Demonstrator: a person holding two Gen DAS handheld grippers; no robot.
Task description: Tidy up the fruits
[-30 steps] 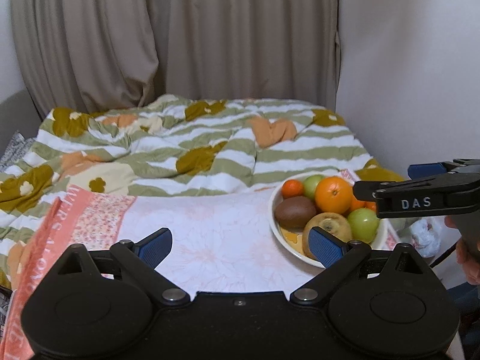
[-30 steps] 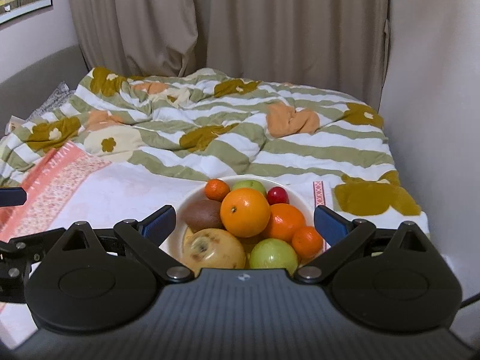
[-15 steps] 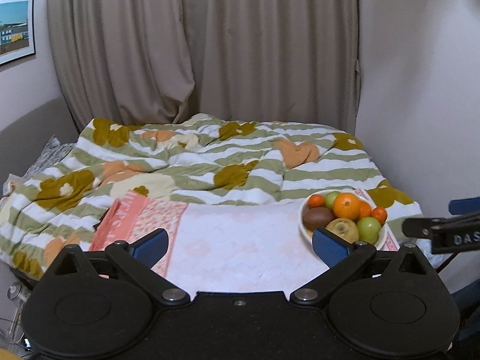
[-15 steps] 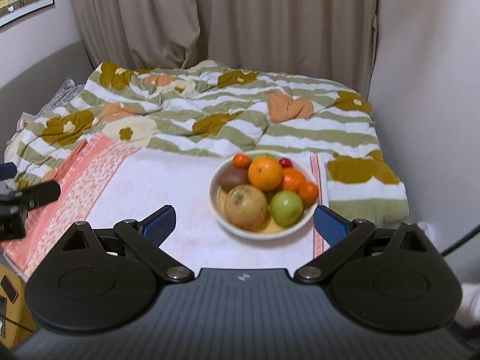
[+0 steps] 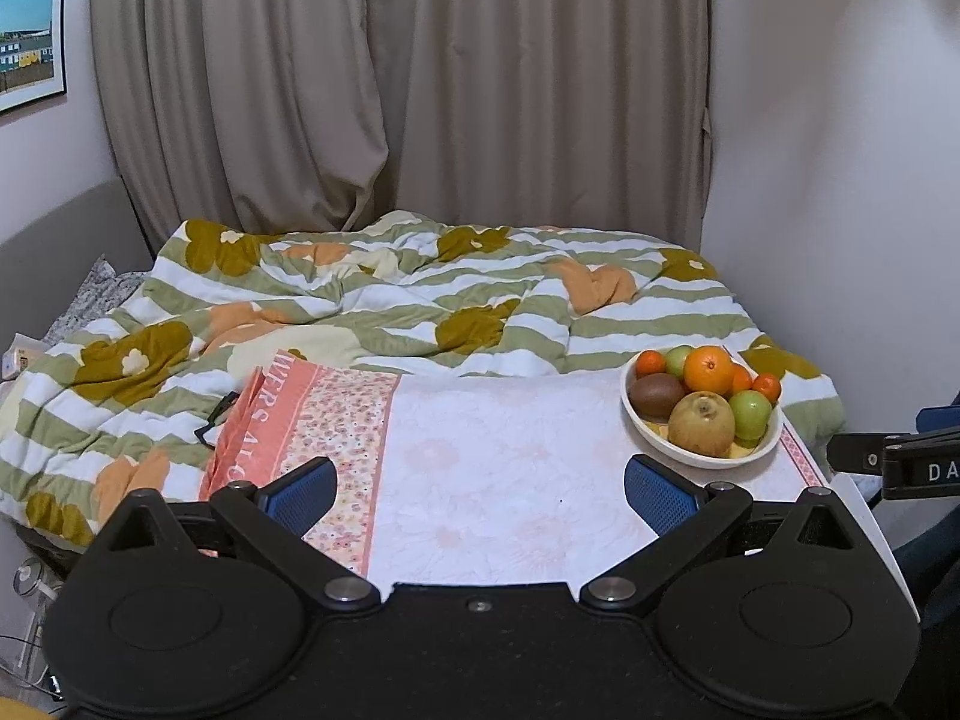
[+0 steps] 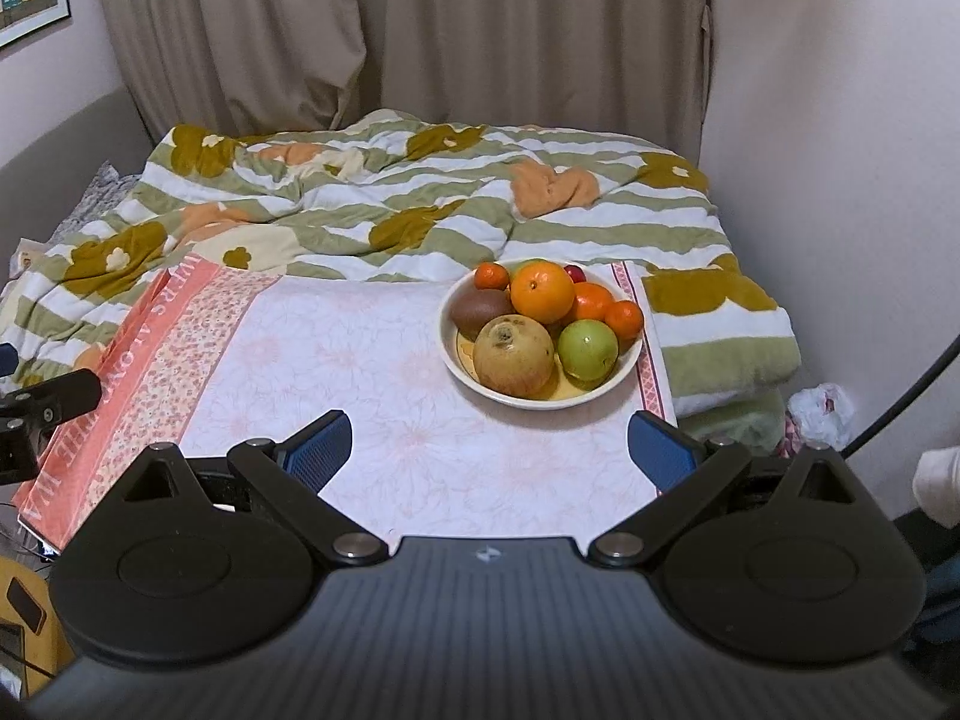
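Both the left gripper [image 5: 479, 489] and right gripper [image 6: 489, 441], spread and empty, have drawn back from the fruit bowl [image 6: 627, 363] on the cloth-covered table [image 6: 360, 360], suggesting the organizing looks finished.

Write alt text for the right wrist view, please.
A white bowl piled with fruit, a large orange on top, sits on a pale floral cloth spread over a bed. The right gripper hangs in front with open, empty fingers.
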